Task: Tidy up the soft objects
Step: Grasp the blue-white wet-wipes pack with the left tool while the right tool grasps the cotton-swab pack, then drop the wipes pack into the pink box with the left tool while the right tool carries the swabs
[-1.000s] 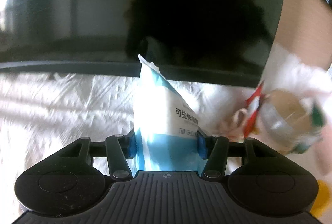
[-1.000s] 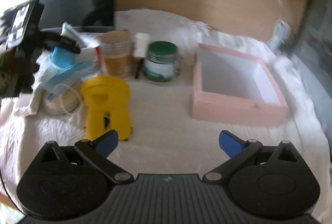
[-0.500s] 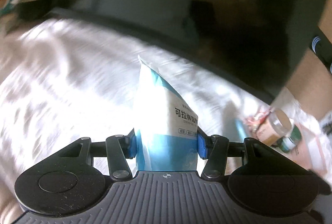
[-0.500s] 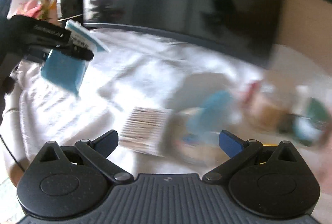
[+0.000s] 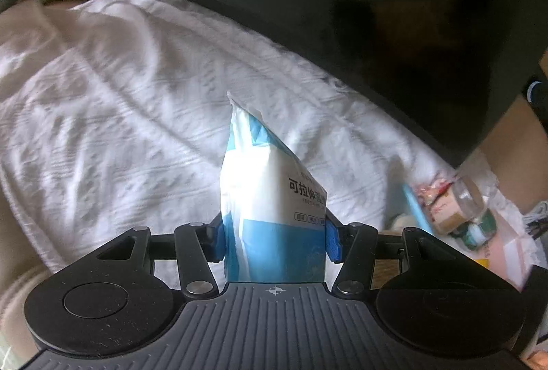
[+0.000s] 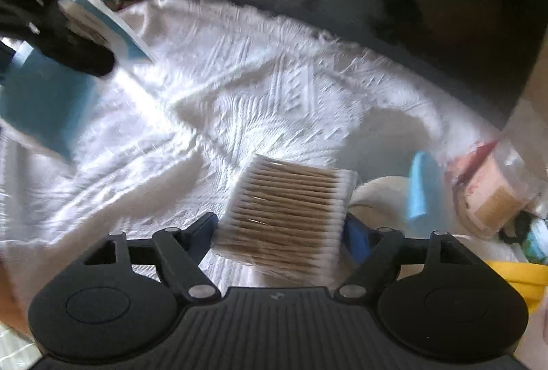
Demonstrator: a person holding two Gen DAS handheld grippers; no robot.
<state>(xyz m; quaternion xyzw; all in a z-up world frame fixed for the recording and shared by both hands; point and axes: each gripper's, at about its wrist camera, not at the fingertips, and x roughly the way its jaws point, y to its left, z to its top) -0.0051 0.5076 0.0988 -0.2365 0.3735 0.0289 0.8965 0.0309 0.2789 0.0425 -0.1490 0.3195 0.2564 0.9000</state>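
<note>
Half a second ago our right gripper (image 6: 279, 231) was spread wide over a blur; now its blue pads have narrowed to either side of the cotton swab pack (image 6: 286, 216) on the white cloth (image 6: 239, 79) — contact looks near, though we cannot tell if it grips. Our left gripper (image 5: 274, 238) stays clamped on the blue-and-white pouch (image 5: 270, 199), held above the cloth. Two soft items nearly in hand, the sort can proceed.

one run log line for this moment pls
left tongs: shut on blue-and-white soft pack | right tongs: around clear pack of wooden cotton swabs, contact unclear | surface: white textured cloth
</note>
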